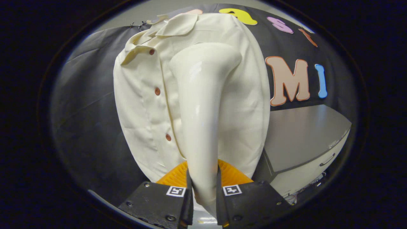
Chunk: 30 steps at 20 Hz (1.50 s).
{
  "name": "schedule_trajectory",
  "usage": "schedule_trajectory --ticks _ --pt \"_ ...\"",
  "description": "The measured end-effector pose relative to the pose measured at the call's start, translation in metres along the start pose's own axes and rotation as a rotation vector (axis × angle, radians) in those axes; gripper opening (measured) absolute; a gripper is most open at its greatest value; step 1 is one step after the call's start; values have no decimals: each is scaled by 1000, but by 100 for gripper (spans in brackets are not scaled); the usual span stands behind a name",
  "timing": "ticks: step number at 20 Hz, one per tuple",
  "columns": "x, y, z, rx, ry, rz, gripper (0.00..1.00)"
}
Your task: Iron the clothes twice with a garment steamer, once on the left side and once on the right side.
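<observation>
Fig.: claw (203,190) closed on the handle of the steamer (203,105), both fingers (159,203) pressing its narrow lower end. Steamer head points up and away, set vs. the shirt (140,105), which hangs on the booth wall just beyond the fingers. Head lies right of the button row (157,91), approx. mid-chest; contact w/ the cloth cannot be told for sure.

Risks (judged): the handle is smooth and tapers, so it may slip or twist in the grip if pushed hard on the fabric. Shirt hangs loose, so it may bunch or swing rather than flatten. Head may snag on buttons if it drifts left.

Containers: none seen. A grey tabletop (302,133) stands nearby, to the right.
</observation>
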State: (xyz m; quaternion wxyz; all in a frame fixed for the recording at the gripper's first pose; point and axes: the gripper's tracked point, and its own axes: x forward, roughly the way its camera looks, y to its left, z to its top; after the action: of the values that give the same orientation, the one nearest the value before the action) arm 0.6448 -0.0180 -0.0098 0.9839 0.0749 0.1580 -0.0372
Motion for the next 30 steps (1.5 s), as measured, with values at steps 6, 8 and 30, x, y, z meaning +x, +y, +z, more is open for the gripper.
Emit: schedule_trajectory --ticks 6,8,30 --pt "5 -14 -63 40 108 10 28" --pt "8 -17 -83 45 149 10 29" --pt "-26 -39 -228 60 413 -69 29"
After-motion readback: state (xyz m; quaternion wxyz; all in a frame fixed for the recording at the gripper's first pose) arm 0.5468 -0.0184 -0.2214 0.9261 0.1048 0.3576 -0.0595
